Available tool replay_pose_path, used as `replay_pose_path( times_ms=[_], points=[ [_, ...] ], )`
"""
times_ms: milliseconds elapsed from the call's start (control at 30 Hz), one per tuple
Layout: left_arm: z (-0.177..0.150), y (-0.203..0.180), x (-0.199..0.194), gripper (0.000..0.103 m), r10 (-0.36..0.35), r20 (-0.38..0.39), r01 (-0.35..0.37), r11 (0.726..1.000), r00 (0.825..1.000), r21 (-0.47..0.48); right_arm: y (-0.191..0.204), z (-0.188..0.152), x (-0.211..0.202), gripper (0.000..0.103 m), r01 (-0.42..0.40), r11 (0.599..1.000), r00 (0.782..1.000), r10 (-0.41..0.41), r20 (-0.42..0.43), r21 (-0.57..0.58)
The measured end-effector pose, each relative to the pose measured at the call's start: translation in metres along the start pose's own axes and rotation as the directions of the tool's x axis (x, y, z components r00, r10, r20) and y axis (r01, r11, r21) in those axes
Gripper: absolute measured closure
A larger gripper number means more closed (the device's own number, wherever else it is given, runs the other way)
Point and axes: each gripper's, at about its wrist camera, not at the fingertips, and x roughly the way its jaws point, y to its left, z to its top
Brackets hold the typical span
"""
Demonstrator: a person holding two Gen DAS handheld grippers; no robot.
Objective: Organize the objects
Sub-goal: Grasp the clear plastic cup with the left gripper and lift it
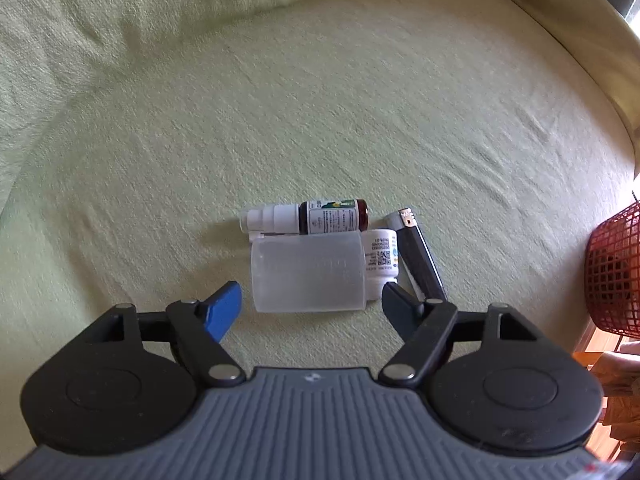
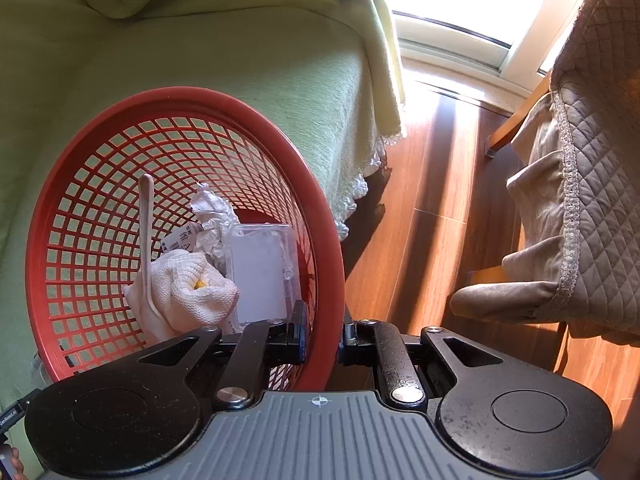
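Note:
In the left wrist view a translucent plastic cup [image 1: 308, 276] lies on its side on the green bed cover. Behind it lies a brown spray bottle with a white nozzle [image 1: 308, 217]. A small white bottle [image 1: 380, 260] and a dark lighter [image 1: 420, 256] lie to its right. My left gripper [image 1: 312, 306] is open, its fingers just short of the cup on either side. My right gripper [image 2: 322, 340] is shut on the rim of a red mesh basket [image 2: 120, 120], held tilted beside the bed. The basket holds a white cloth [image 2: 192, 288], a wooden stick [image 2: 146, 240], crumpled paper [image 2: 212, 216] and a clear plastic box [image 2: 260, 272].
The basket's side shows at the right edge of the left wrist view [image 1: 616, 272]. A pillow fold [image 1: 100, 40] lies at the back left of the bed. Wooden floor [image 2: 432, 220], a quilted beige chair cover [image 2: 580, 200] and a bright window [image 2: 460, 0] are to the right of the bed.

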Motion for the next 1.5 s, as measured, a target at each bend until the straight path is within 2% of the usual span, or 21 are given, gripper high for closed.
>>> replay_pose_path(
  times_ms=[167,267,333,367,433,767,1167,1300,1500],
  points=[
    [0.009,0.005,0.021,0.029,-0.022,-0.017,0.022,1.000,1.000,0.004,0.003,0.001,0.001,0.093,0.004,1.000,1.000,-0.004,-0.001,-0.002],
    [0.011,0.008,0.031,0.030,-0.026,-0.022,0.026,1.000,0.999,0.014,0.008,-0.001,0.005,0.096,-0.034,0.999,0.999,0.035,-0.025,0.002],
    [0.012,0.010,0.037,0.033,-0.027,-0.036,0.027,0.999,0.999,0.016,0.018,-0.004,0.005,0.097,0.027,0.998,1.000,-0.026,0.009,-0.054],
    [0.011,0.011,0.039,0.034,-0.024,-0.043,0.025,1.000,0.999,0.019,0.020,-0.004,0.004,0.098,0.035,0.997,0.999,-0.033,0.024,-0.067],
    [0.011,0.013,0.044,0.034,-0.013,-0.051,0.014,1.000,0.999,0.025,0.015,-0.001,0.003,0.098,0.006,1.000,1.000,-0.005,0.012,-0.024],
    [0.004,0.017,0.036,0.035,0.034,-0.007,-0.033,0.998,0.999,0.059,0.010,0.002,-0.001,0.101,-0.020,1.000,1.000,0.020,-0.002,0.000],
    [-0.004,0.030,-0.007,0.035,0.060,0.033,-0.060,0.998,0.998,-0.002,0.007,-0.005,-0.002,0.102,-0.051,0.998,0.999,0.051,-0.008,0.025],
    [0.001,0.020,-0.025,0.035,0.042,0.061,-0.042,0.999,0.997,-0.015,0.007,-0.006,-0.002,0.101,-0.059,0.998,0.998,0.059,-0.004,0.024],
    [0.011,-0.015,-0.054,0.035,-0.008,0.094,0.005,1.000,0.996,0.030,0.006,-0.006,-0.002,0.101,-0.069,0.997,0.998,0.069,0.003,0.018]
  ],
)
